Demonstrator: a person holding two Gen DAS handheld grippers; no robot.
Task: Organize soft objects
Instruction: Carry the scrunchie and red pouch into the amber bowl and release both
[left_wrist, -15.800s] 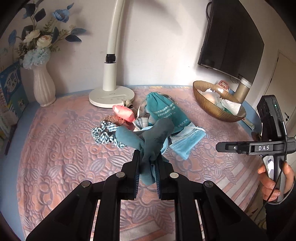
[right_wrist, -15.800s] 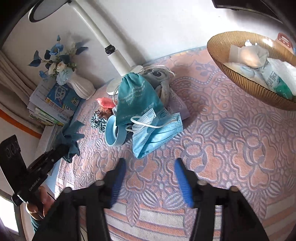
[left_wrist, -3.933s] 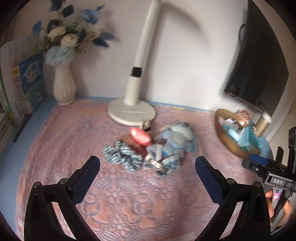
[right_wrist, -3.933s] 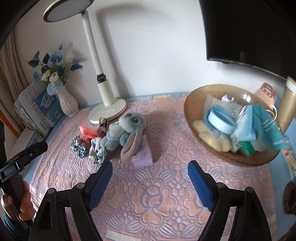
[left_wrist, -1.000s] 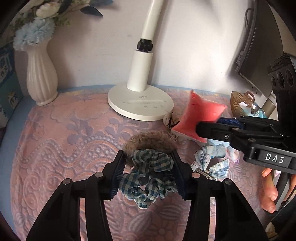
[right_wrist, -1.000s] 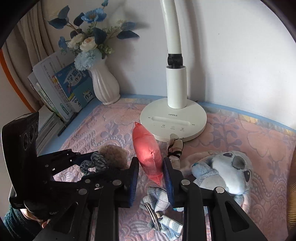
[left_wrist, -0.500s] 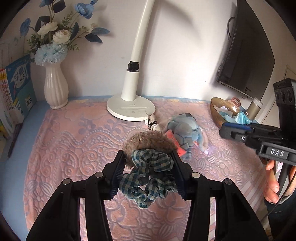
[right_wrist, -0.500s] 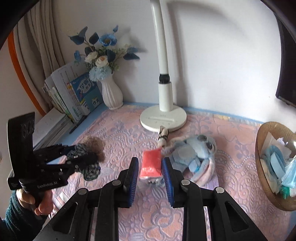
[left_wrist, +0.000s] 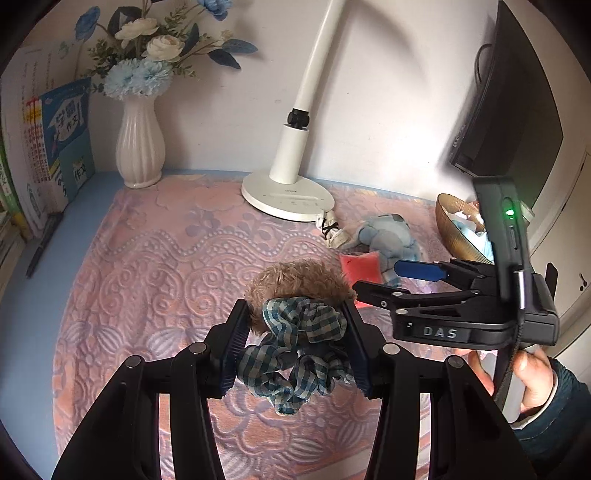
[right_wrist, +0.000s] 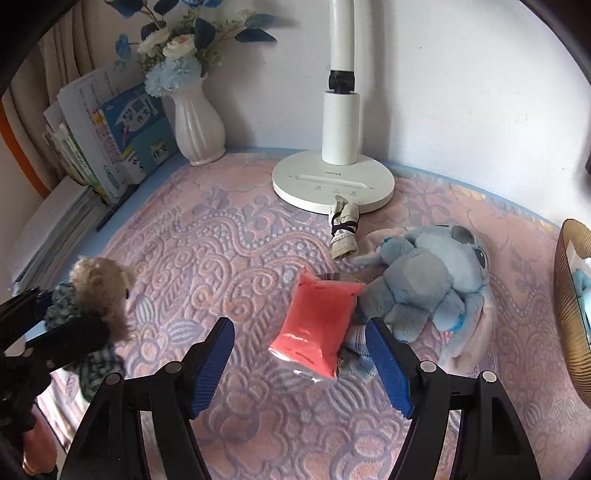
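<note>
Left gripper (left_wrist: 295, 345): black linkage arms, silver screws, ribbed blue pads. Right gripper (right_wrist: 301, 363): same build; its black body has white "DAS" lettering, green LED. Hand (left_wrist: 532, 380) wears dark teal sleeve, white cuff.

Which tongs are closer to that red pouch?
Right. The right tongs are opening around the red pouch; the left tongs are farther away, clamping scrunchies.

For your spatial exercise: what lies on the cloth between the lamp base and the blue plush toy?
A small beige roll tied with black cord, touching the lamp base and near the blue plush toy; right wrist view.
</note>
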